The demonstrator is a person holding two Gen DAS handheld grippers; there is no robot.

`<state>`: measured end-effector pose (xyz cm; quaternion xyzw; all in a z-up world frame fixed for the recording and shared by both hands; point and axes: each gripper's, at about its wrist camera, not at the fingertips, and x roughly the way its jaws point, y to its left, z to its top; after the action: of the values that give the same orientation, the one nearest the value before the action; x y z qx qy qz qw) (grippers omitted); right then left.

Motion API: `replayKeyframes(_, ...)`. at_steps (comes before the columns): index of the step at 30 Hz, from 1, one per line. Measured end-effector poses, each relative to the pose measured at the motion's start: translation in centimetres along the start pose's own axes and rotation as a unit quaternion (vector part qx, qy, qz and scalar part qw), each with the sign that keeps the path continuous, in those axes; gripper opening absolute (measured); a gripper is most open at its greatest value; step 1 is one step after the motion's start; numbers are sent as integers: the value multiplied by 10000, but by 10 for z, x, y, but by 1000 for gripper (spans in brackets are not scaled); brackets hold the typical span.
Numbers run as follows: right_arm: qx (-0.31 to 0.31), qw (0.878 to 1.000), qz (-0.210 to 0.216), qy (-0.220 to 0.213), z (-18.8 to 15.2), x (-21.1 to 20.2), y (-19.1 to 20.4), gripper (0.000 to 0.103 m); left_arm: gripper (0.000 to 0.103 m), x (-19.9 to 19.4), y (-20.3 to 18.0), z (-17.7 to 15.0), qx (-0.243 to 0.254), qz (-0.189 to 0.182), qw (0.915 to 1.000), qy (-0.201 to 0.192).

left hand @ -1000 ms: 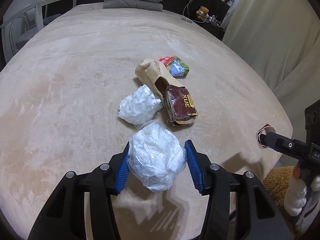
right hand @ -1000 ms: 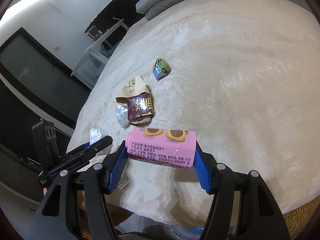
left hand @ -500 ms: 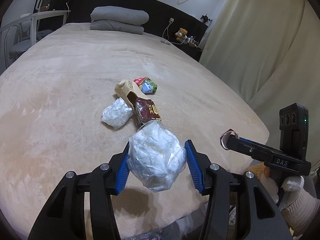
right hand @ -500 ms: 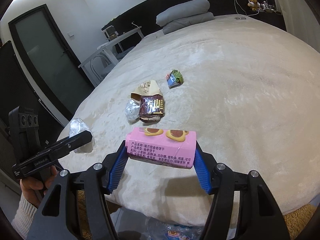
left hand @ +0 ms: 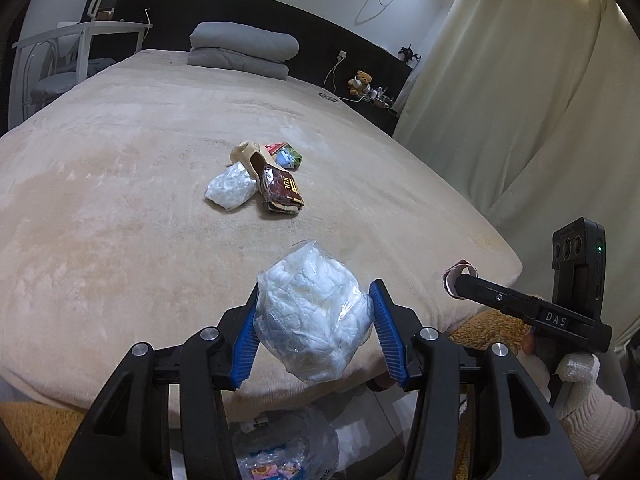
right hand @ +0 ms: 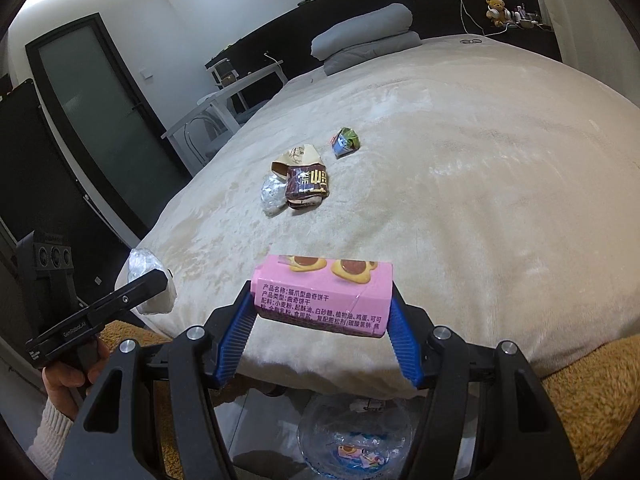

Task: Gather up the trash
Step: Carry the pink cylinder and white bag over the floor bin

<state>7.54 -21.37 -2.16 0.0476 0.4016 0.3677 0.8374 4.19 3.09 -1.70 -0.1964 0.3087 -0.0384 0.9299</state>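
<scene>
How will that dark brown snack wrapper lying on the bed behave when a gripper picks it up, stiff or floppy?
Probably floppy: the dark brown wrapper lies crumpled and folded on the bed, so it may sag or unfold once pinched. It looks flattened and empty, so likely very light. Its glossy film could slip between the pads, and the tan paper bag touching it may shift along with it.
</scene>
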Motion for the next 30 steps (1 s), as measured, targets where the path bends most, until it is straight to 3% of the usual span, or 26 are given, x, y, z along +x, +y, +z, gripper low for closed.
replayKeyframes(8,-140,9998,69,80,-28,-15,14,62,50,-17,-15,-35,-44,-153,9999,-18)
replayKeyframes(17,-176,9992,204,301,-51,-21,26,62,50,-18,-26,-61,-120,-245,9993,242)
replayKeyframes(23,276,9946,366,935,-64,-4,21,62,50,-10,-29,-78,-304,-130,9975,617)
replayKeyframes(30,777,9843,159,1579,-74,17,8,62,50,6,-22,-92,-513,320,9911,1182)
